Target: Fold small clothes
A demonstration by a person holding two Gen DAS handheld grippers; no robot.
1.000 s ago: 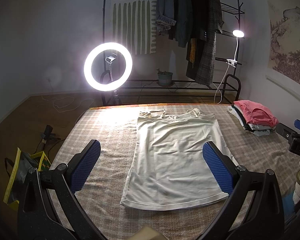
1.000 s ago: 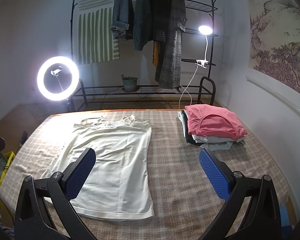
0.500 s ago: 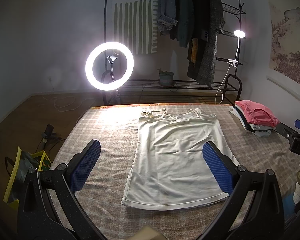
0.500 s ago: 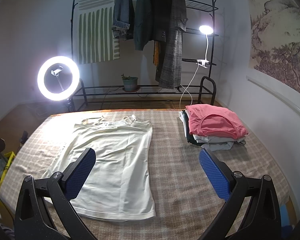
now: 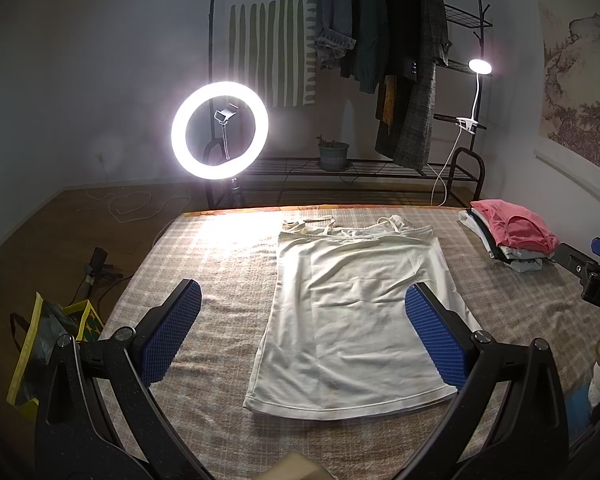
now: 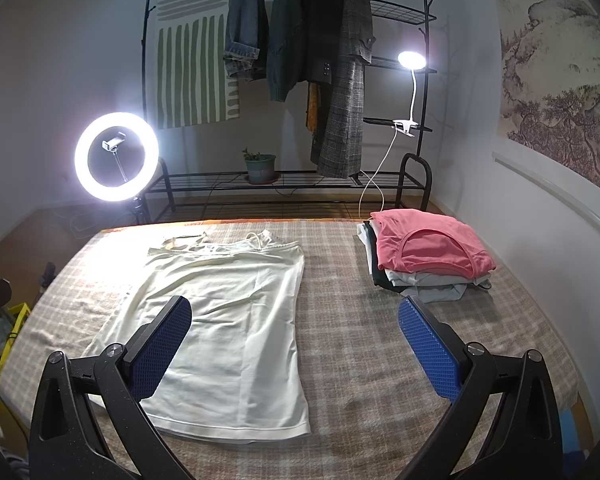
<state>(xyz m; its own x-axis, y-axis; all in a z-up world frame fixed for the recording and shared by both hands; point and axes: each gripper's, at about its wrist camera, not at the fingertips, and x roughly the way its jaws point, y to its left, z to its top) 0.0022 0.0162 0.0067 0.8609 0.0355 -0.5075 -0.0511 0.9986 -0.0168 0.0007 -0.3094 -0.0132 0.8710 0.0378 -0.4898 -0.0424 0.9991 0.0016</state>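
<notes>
A cream strappy top (image 5: 356, 312) lies flat and unfolded on the checked bed cover (image 5: 220, 264), straps at the far end, hem toward me. It also shows in the right wrist view (image 6: 228, 312). My left gripper (image 5: 302, 336) is open and empty, held above the hem end of the top. My right gripper (image 6: 294, 344) is open and empty, above the top's right edge and the cover beside it. Part of the right gripper shows at the right edge of the left wrist view (image 5: 592, 276).
A stack of folded clothes with a pink one on top (image 6: 424, 256) sits at the bed's far right. A lit ring light (image 5: 219, 131) and a clothes rack (image 6: 320, 80) stand beyond the bed. A yellow bag (image 5: 48, 344) is on the floor at left.
Both grippers have drifted slightly; the view of the top and the stack has shifted a little. Nothing was taken hold of and the top has not moved.
</notes>
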